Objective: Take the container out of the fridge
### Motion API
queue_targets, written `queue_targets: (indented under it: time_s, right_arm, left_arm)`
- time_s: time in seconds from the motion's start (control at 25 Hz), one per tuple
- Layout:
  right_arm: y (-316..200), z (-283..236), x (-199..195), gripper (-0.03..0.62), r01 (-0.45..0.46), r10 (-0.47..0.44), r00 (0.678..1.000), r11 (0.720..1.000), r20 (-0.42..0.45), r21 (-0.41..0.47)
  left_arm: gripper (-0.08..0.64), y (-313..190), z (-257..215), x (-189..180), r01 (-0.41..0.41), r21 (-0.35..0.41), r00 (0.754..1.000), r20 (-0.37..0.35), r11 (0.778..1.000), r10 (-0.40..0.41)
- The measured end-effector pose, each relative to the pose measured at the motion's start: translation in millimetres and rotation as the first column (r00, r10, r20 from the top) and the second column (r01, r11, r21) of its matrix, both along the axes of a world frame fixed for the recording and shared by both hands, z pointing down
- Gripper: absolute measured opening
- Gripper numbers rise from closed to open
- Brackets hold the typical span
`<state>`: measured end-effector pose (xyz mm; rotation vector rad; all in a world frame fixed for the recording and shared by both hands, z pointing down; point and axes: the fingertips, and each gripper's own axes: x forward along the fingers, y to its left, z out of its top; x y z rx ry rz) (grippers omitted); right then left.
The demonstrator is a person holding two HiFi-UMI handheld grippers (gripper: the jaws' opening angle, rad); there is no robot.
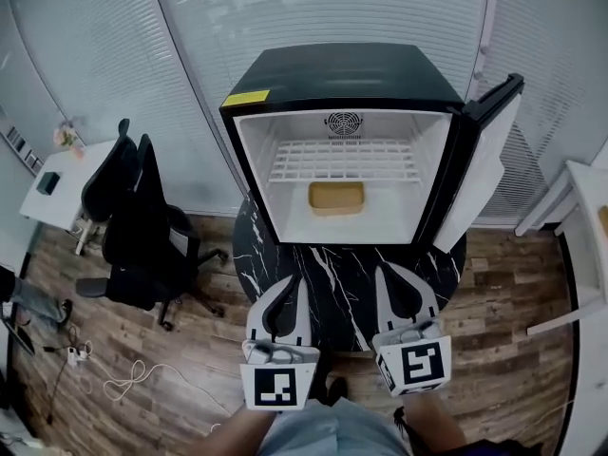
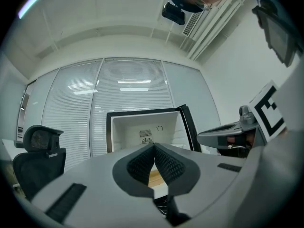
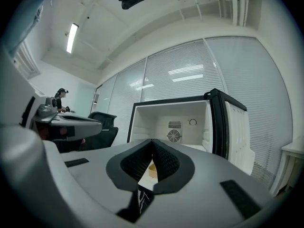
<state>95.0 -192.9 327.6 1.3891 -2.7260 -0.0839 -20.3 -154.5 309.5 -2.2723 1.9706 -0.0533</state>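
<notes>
A small black fridge [image 1: 344,79] stands open on a black marble table [image 1: 332,283], its door [image 1: 484,160] swung to the right. Inside, a shallow tan container [image 1: 336,198] rests on the white floor below a wire shelf [image 1: 344,160]. My left gripper [image 1: 294,281] and right gripper [image 1: 389,275] hover side by side over the table's near part, short of the fridge opening. Both are shut with nothing between their jaws. In the left gripper view the container [image 2: 154,175] peeks from behind the closed left gripper [image 2: 154,147]; in the right gripper view the container [image 3: 151,170] shows below the right gripper [image 3: 152,141].
A black office chair [image 1: 142,226] stands left of the table, with a white desk [image 1: 66,183] behind it. Another white table [image 1: 589,217] sits at the right edge. Glass walls with blinds [image 1: 313,8] close off the back. Cables [image 1: 114,378] lie on the wooden floor.
</notes>
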Motion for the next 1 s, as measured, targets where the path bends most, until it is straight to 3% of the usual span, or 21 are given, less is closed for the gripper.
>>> queue_targets:
  time_s: [0.32,0.64,1.0]
  right_arm:
    - [-46.6,9.7,-27.7,0.014,0.040,-0.040,0.999,0.999,-0.036,-0.003]
    - [-102.2,44.5,-56.7,0.022,0.103,-0.108,0.989,0.993,-0.100,-0.056]
    - [-160.0,94.3,-70.6,0.031,0.128,-0.149,0.978,0.981,-0.146,-0.142]
  left_arm:
    - [0.014,-45.8,10.8,-23.2,0.022,-0.004,0.999,-0.032,1.000,-0.022]
    - [0.014,-106.1,40.0,-45.1,0.029,-0.059,0.997,-0.065,0.998,-0.033]
    - [0.014,-161.7,88.0,-62.6,0.034,-0.148,0.998,-0.052,0.988,-0.043]
